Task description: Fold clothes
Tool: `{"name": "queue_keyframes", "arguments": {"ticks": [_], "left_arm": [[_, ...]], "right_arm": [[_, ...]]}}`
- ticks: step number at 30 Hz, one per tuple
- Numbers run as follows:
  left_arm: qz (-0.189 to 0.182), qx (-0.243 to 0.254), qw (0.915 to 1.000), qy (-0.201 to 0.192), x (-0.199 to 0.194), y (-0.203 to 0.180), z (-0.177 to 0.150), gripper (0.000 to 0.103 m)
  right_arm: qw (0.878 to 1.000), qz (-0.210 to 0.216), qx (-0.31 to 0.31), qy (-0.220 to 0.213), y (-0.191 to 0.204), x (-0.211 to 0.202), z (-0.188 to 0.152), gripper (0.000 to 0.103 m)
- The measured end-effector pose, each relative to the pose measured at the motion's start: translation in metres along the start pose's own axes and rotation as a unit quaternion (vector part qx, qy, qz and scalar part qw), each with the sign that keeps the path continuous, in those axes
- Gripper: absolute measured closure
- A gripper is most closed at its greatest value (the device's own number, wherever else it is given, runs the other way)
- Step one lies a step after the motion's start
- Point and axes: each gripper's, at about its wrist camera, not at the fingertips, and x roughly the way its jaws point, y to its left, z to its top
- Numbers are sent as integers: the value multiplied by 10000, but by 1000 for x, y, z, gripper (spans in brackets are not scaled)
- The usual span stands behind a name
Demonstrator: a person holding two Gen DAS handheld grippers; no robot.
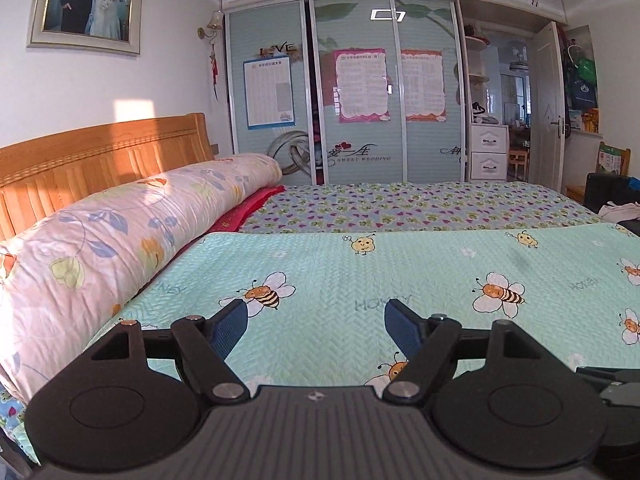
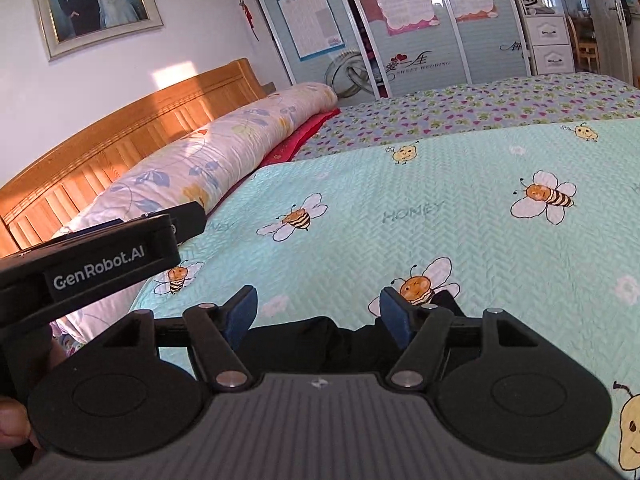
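Both grippers are wide open with nothing in them: left gripper (image 1: 314, 318) hovers over the bee quilt (image 1: 360, 272) on the bed, right gripper (image 2: 316, 308) sits just above a dark garment (image 2: 320, 340) at the quilt's near edge. Only a bunched strip of it shows, so can't tell whether it's folded or waiting to be.

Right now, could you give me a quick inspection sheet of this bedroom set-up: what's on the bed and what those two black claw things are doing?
Surface: bed with a mint bee blanket spread flat over a heart-print sheet.
Job's things: dark garment at the near blanket edge, between the right gripper's fingers, mostly hidden.
Clutter: rolled floral quilt and red pillow along the headboard.
Grippers: left gripper open, holding nothing; right gripper open over the garment.
Cables: nothing seen.
Surroundings: wardrobe with posters, framed photo, open door.
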Motion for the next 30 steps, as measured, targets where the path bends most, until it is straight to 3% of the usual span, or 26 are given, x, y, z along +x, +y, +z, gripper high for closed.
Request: {"name": "queue_keyframes", "arguments": {"ticks": [17, 20, 24, 30], "left_arm": [[-40, -74, 9998, 204, 23, 20, -7, 25], [-36, -97, 9995, 290, 34, 24, -13, 24], [73, -97, 9983, 570, 60, 36, -37, 22], [249, -242, 9897, 1390, 102, 59, -105, 22]], "right_arm": [[9999, -71, 36, 141, 3, 16, -4, 34], [9995, -242, 42, 212, -7, 27, -10, 34], [9981, -530, 34, 317, -23, 44, -20, 31], [9944, -902, -34, 552, -44, 73, -37, 29]]}}
